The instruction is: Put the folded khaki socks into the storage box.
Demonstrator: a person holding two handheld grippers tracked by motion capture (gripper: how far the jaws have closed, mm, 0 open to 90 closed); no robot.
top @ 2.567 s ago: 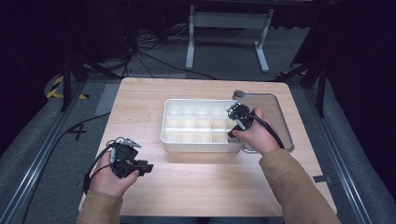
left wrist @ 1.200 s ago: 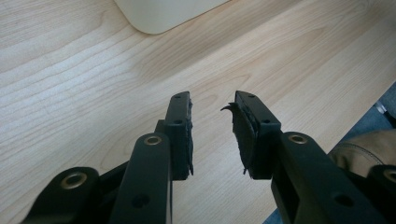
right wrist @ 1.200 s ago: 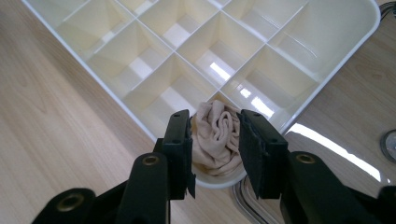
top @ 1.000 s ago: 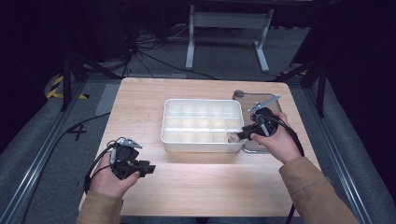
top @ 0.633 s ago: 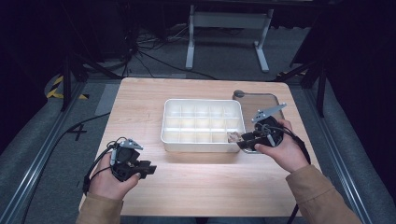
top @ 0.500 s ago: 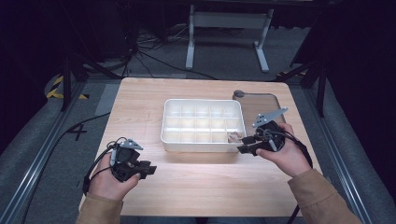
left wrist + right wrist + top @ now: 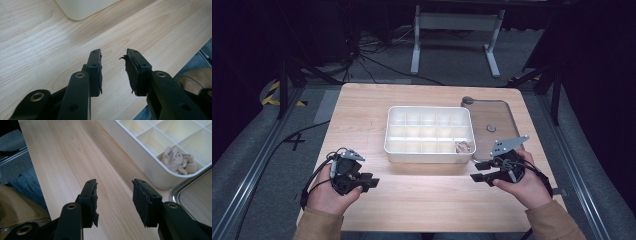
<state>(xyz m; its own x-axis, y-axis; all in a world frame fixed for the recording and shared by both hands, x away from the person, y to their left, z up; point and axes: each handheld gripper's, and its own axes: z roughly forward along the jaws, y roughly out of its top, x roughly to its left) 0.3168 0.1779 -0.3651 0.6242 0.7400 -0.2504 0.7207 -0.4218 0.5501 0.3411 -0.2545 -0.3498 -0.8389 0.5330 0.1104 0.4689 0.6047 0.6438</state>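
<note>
The work in hand looks close to finished, or at a pause between items: one rolled beige cloth already lies in the near right corner compartment of the white divided tray, and every other compartment that can be seen is bare. The right gripper sits on the near side of the tray, just off its right corner, low over the worktop; its jaws stand well apart with nothing between them, and they have just been opening wider. In the right gripper view the cloth lies beyond and to the right of the jaws, clear of both pads, so I judge the placing of this piece done. The left gripper rests near the left front of the worktop, well apart from the tray; its jaws are apart too, with only bare wood showing between them in the left gripper view. What may be left is hard to tell: no further cloth lies on the worktop, so the likely remaining step is closing the tray with the clear lid, which lies flat just to the right of the tray, touching or nearly touching its side. By count: one tray, with fifteen compartments in three rows of five; one cloth; one lid; two grippers, both empty.
</note>
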